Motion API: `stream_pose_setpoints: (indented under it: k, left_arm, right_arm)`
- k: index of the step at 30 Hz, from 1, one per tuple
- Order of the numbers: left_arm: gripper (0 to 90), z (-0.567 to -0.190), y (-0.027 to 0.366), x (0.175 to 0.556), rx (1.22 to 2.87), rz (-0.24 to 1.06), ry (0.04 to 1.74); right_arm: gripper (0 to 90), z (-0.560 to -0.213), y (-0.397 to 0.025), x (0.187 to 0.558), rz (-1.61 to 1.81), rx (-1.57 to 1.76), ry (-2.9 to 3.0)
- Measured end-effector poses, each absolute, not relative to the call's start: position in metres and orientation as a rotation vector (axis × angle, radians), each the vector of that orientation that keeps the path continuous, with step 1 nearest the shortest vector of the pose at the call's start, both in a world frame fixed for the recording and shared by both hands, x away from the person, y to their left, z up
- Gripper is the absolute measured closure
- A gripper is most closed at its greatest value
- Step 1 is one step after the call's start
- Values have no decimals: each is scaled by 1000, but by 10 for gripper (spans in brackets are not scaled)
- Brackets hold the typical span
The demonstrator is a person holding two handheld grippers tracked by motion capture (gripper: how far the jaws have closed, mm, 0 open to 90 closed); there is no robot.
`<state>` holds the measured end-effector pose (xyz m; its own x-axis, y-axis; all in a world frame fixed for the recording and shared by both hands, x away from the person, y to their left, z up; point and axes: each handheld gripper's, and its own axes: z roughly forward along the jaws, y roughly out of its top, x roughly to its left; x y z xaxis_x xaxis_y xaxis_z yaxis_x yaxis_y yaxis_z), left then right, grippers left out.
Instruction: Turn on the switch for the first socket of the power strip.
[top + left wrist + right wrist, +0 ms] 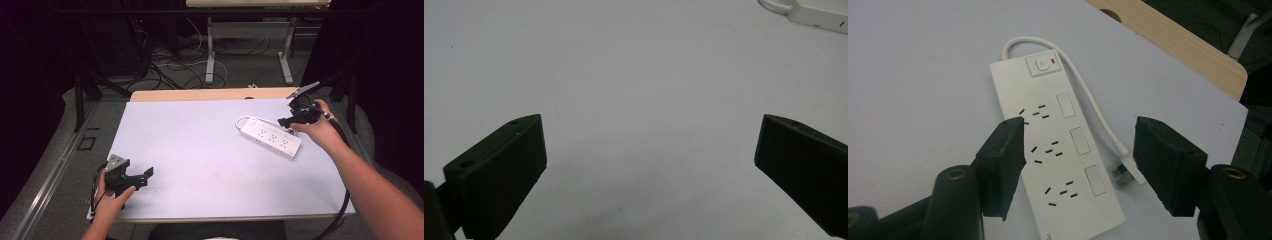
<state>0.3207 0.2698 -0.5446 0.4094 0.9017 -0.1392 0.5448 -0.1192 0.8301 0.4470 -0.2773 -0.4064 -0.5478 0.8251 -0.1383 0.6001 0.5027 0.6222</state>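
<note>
White power strip [270, 137] lies flat on the white table cover, at about 2 o'clock from the table's centre, long axis running from 10 o'clock to 4 o'clock in the high view. Face up. Three socket groups [1050, 150] in a row, each with a blank rectangular rocker beside it. Square master switch [1040, 65] at the far end, red indicator beside it. White cord [1088, 100] loops out from the switch end, runs alongside the body, ends in a plug [1124, 175] on the cover, unplugged.

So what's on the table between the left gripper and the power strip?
Nothing: in the high view, bare white tabletop runs from the left gripper to the power strip.
</note>
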Motion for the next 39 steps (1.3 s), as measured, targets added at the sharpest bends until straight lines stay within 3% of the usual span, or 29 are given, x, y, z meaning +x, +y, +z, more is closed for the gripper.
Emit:
stream_pose_setpoints:
  k: [16,29,39]
  left_arm:
    - [1,-545,271,321,1788,512,1257]
    - [1,-546,271,321,1788,507,1258]
    - [1,-546,271,322,1790,503,1257]
  right_arm:
    - [396,-399,-270,480,731,1249,2317]
    - [474,-407,-261,504,721,1353,2281]
    - [602,-413,-260,518,681,1360,2263]
